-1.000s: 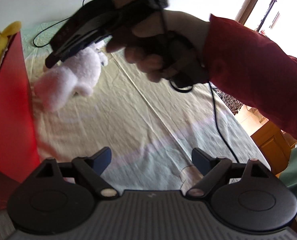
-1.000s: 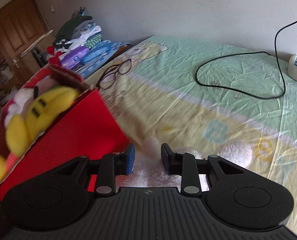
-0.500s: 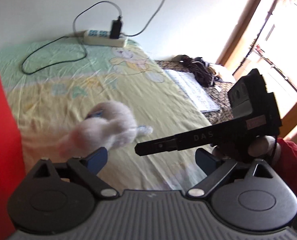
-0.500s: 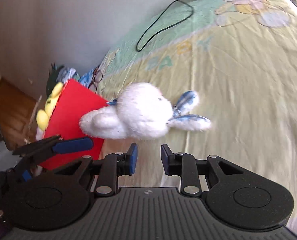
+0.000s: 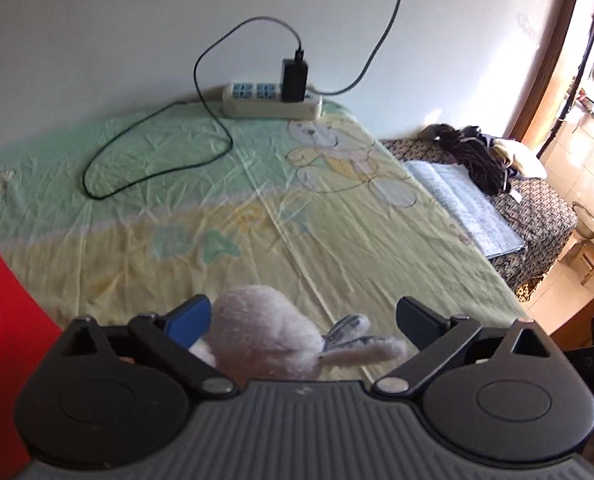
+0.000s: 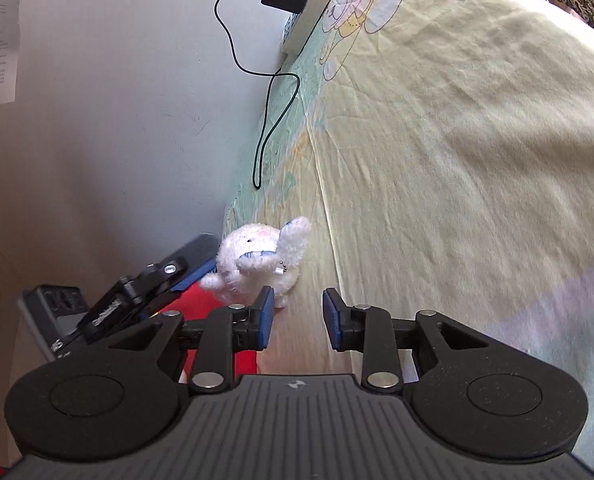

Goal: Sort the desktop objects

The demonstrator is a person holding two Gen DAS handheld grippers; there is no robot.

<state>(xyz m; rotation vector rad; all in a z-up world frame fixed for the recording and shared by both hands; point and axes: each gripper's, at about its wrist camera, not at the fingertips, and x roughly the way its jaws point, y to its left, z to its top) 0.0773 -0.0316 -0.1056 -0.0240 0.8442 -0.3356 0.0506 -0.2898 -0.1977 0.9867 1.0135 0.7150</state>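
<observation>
Bedsheet first: my widest reference is the pale yellow and green cartoon-print cotton sheet (image 5: pixel 337 216) over the bed. At its left edge stands the red cardboard box (image 5: pixel 5 344). The small white plush rabbit (image 5: pixel 269 332) lies on the sheet just beside that box, its long axis running crosswise between my left hand-held gripper (image 5: pixel 303 316) fingers, blue-lined ears toward the right finger. That gripper is spread wide with nothing clamped, its left pad touching or nearly touching the fur. My right hand-held gripper (image 6: pixel 299 314) is narrowly parted and empty, farther from the toy. Half a second ago the rabbit lay ahead of the left fingers; now they straddle it, so I judge closing comes next.
</observation>
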